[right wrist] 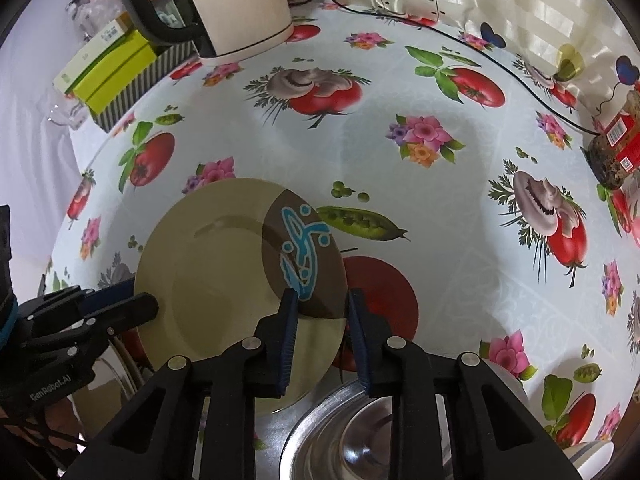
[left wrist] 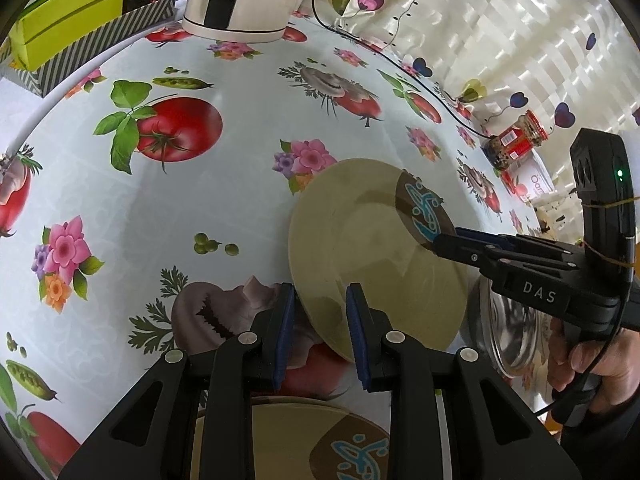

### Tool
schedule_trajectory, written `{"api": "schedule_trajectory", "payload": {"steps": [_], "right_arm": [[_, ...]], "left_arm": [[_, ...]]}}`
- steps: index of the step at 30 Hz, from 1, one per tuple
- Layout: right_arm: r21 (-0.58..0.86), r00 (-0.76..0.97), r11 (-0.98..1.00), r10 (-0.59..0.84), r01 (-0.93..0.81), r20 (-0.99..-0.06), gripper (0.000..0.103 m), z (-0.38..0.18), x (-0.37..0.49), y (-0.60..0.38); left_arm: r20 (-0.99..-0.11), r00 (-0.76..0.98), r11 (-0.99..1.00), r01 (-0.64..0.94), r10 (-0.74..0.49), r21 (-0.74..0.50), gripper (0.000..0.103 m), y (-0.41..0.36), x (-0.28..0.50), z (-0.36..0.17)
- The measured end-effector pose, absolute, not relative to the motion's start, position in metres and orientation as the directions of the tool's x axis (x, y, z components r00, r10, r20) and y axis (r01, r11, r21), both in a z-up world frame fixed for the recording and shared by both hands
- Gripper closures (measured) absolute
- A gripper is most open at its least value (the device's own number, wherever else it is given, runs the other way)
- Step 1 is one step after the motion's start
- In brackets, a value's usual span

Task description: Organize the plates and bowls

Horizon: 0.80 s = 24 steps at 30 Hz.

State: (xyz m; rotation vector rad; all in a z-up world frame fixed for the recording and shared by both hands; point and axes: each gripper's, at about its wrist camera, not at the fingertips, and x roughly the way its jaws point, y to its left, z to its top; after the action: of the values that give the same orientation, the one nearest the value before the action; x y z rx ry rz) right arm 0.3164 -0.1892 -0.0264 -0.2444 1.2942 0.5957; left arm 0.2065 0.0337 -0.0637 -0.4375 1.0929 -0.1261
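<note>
A beige plate (left wrist: 360,248) with a brown patch and blue figure is held above the table between both grippers; it also shows in the right wrist view (right wrist: 224,280). My left gripper (left wrist: 320,312) straddles its left rim, jaws partly open around the edge. My right gripper (right wrist: 322,320) straddles its right rim at the brown patch, and shows in the left wrist view (left wrist: 436,240). A second matching plate (left wrist: 288,440) lies below my left gripper. A steel bowl (right wrist: 360,432) sits below my right gripper, also in the left wrist view (left wrist: 508,332).
The table (right wrist: 400,100) has a fruit-and-flower oilcloth. A cream kettle (right wrist: 236,4) and a striped box with green cartons (right wrist: 116,76) stand at the back left. A black cable (right wrist: 520,80) runs along the back. A jar (right wrist: 616,148) stands at the right.
</note>
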Motion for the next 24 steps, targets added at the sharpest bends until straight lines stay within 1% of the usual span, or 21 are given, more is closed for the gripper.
{"api": "schedule_trajectory", "payload": {"steps": [11,24], "right_arm": [[0.162,0.156,0.829,0.285,-0.535,-0.946,0.079,-0.025,0.317,-0.188],[0.171,0.175,0.825,0.308,-0.539,-0.935,0.079,-0.013,0.315,-0.179]], "left_arm": [[-0.828,0.478,0.914,-0.116,-0.293,-0.39,0.083,0.037,0.204,-0.059],[-0.82,0.499,0.914,-0.125,-0.279,-0.387,0.084,0.047,0.198,-0.046]]}}
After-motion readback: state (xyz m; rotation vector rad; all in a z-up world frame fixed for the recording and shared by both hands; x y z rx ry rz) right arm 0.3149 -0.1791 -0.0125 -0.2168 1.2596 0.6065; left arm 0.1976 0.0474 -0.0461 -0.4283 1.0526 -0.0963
